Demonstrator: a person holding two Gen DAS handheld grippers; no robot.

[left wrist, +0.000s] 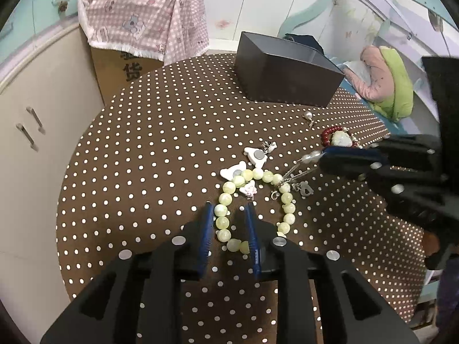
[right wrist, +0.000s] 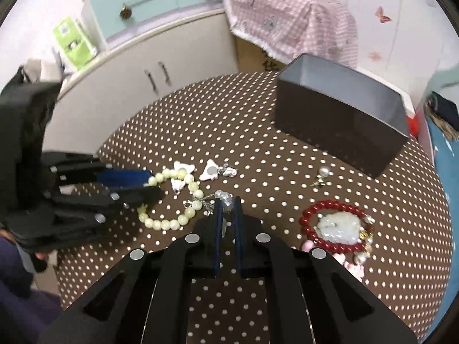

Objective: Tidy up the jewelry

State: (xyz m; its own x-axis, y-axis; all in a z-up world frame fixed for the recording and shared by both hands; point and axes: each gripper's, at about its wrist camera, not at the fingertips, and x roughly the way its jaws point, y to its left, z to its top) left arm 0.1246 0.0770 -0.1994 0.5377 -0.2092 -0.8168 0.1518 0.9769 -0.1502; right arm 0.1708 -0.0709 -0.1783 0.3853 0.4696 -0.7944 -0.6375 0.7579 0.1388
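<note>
A: Beads first. The green bracelet lies on the dotted table, and part of its loop is hidden behind the left gripper. From the right wrist the left fingers cover one end of it.

B: Is it gripped?

A: The jaws stand a little apart with beads between the blue pads. Whether the pads press on them, I cannot tell.

B: And the right gripper?

A: Almost closed, pinched on a silver chain with a few pearls at the tips. The chain trails down onto the green bracelet and is thin and blurred, so its length is hard to read.

B: What else is cut off?

A: The red bracelet with a pale stone inside its loop is whole from the right wrist, but the right gripper hides half of it from the left wrist. Pink charms below it are partly behind the gripper body.

B: Counts?

A: Two bracelets, one chain, one pearl earring lying alone near the box, two white bear pieces with grey discs, and smaller white charms I cannot count. One grey box, open-topped, at the table's far side; its inside is not visible.
</note>
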